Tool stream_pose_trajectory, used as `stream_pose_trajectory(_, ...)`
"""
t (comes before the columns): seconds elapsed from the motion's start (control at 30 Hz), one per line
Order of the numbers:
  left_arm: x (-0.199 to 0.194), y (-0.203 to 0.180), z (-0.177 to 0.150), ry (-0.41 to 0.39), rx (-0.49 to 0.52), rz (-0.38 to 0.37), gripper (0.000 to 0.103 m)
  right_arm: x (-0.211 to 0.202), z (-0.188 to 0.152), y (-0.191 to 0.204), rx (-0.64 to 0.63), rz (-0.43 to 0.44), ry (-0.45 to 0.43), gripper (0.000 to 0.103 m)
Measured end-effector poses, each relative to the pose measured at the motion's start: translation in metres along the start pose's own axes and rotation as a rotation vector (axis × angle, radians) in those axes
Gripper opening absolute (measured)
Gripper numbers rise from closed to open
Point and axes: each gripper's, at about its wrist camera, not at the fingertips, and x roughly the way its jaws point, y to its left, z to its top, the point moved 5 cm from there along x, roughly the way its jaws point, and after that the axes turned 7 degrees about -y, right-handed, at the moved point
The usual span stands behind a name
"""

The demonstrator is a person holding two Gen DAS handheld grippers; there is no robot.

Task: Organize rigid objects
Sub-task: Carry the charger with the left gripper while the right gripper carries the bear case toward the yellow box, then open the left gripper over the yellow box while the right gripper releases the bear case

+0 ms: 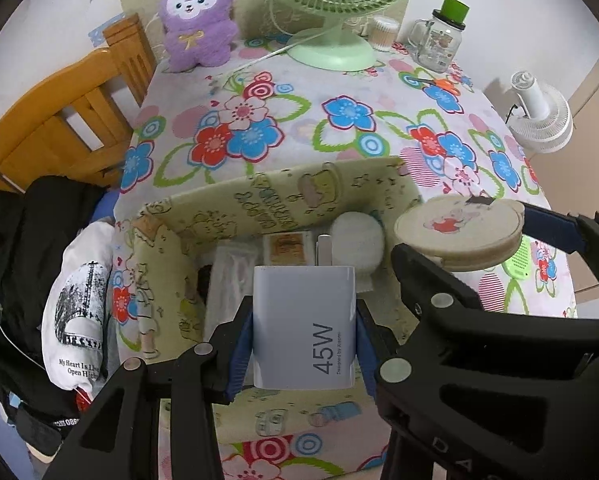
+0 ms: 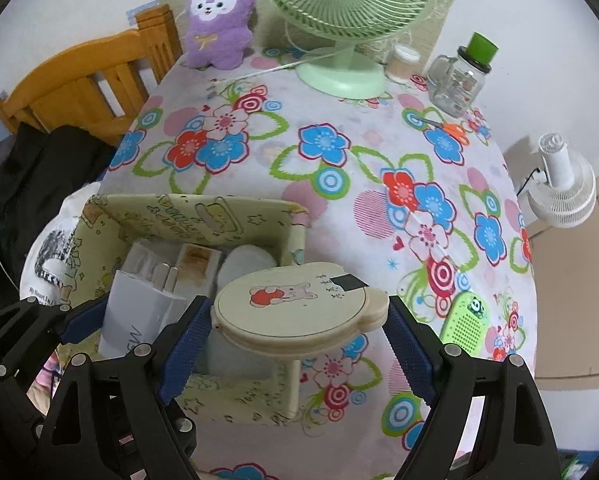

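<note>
Left gripper [image 1: 304, 344] pinching charger [image 1: 304, 326], hanging over bin [image 1: 167, 216]. Right gripper [image 2: 299, 328] clamped wide on compact [image 2: 295, 308], over bin's right wall. Best lowered one at a time, charger into the free left gap, then eased apart; compact laid flat after. Bin floor mostly hidden; items inside hard to name.

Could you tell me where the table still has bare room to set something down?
The widest bare cloth lies mid-table, between the storage box and the green fan. The far edge is crowded: fan, plush toy, glass jar, scissors. The box itself looks nearly full.
</note>
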Motion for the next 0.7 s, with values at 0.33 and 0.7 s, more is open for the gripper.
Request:
stream_pose_trajectory(0.33, 0.009, 0.027, -0.005, 0.042, -0.017, -0.016, 0.048, 0.007, 0.007, 0.028, -0.044, 0.006, 0.008, 0.087)
stream_pose_trajectory(0.7, 0.015, 0.029, -0.009, 0.063, -0.011, -0.054, 0.064, 0.025, 0.003, 0.035, -0.031, 0.022, 0.043, 0.087)
